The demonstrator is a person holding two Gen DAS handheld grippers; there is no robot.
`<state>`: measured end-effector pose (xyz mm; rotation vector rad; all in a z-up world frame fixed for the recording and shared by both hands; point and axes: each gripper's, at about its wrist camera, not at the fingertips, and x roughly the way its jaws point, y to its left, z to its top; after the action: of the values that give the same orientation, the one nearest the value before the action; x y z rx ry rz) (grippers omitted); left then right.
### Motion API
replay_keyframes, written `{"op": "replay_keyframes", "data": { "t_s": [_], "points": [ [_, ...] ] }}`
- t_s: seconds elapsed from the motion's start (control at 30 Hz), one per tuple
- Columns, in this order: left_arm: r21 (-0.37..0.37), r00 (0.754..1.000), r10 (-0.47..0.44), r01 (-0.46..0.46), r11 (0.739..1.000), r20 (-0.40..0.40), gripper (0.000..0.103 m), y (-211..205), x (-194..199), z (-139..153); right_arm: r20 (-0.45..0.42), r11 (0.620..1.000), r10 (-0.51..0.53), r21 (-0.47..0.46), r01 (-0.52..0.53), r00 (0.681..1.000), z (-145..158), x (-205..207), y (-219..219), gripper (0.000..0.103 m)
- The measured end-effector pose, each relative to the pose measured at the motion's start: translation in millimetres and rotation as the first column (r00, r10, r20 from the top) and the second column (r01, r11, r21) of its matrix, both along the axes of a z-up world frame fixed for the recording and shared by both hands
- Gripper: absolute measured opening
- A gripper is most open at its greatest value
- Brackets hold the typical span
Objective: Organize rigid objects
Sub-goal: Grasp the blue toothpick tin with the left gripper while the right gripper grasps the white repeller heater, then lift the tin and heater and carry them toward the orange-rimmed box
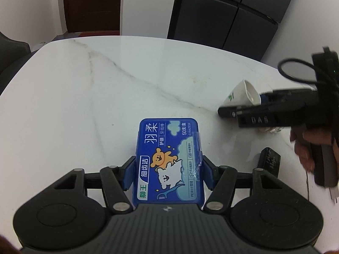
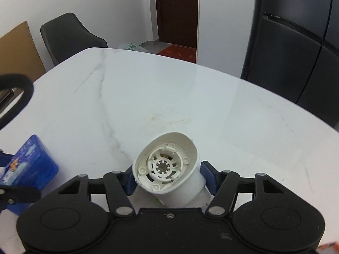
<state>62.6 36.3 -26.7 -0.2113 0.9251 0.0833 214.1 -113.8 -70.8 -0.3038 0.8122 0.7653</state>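
Where the blue box (image 1: 168,163) faces the left wrist camera, we can read its lid: "50" beside Chinese characters at the far end, "MAJTESE" or something close to it in small print, "PE" along one long side, and large Chinese characters in white and on a green tag. A cartoon orange bear rides a white bear over pale clouds, and a strip of clear tape crosses one long edge. The box is flat and rectangular with rounded corners. We hold it in the left gripper (image 1: 168,169), whose jaws are partly closed and press on its two long sides, over the near part of the white marble surface (image 1: 106,84).

In the right gripper (image 2: 168,177) we have a white plastic piece (image 2: 167,165), oval at its open mouth, with a ribbed ring and small round posts inside; a green mark shows on its outer wall. The jaws, partly closed, clamp it from both sides above the near part of the surface. No earlier view lets us say more of them.

The letters "DAB" stand on the right gripper's side in the left view. A small black object (image 1: 268,162) with unreadable cursive script lies at the near right edge.
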Motion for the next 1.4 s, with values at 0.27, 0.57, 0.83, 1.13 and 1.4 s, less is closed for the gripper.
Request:
{"op": "replay_keyframes", "data": {
  "t_s": [0.27, 0.57, 0.83, 1.13, 1.4],
  "points": [
    [0.011, 1.000, 0.004, -0.004, 1.000, 0.000, 0.063, -5.3, -4.8, 1.5, -0.098, 0.997, -0.043, 0.058, 0.048, 0.994, 3.0, -63.7, -14.6, 0.074],
    [0.025, 1.000, 0.016, -0.016, 1.000, 0.014, 0.063, -13.3, -13.0, 5.6, -0.054, 0.957, -0.233, 0.162, 0.239, 0.971, 38.7, -141.0, -52.2, 0.074],
    [0.051, 0.998, -0.008, 0.005, 0.999, 0.059, 0.063, -50.3, -35.4, 29.3, 0.010, 0.898, -0.405, 0.195, 0.395, 0.914, 86.1, -172.2, -84.7, 0.074],
    [0.098, 0.997, -0.019, 0.012, 0.995, 0.077, 0.063, -85.8, -55.4, 45.1, -0.017, 0.856, -0.488, 0.187, 0.482, 0.873, 97.5, -202.5, -122.9, 0.074],
    [0.101, 0.994, -0.053, 0.044, 0.994, 0.095, 0.063, -106.9, -72.4, 57.3, -0.003, 0.847, -0.497, 0.213, 0.486, 0.868, 109.1, -225.1, -144.4, 0.074]
  ]
}}
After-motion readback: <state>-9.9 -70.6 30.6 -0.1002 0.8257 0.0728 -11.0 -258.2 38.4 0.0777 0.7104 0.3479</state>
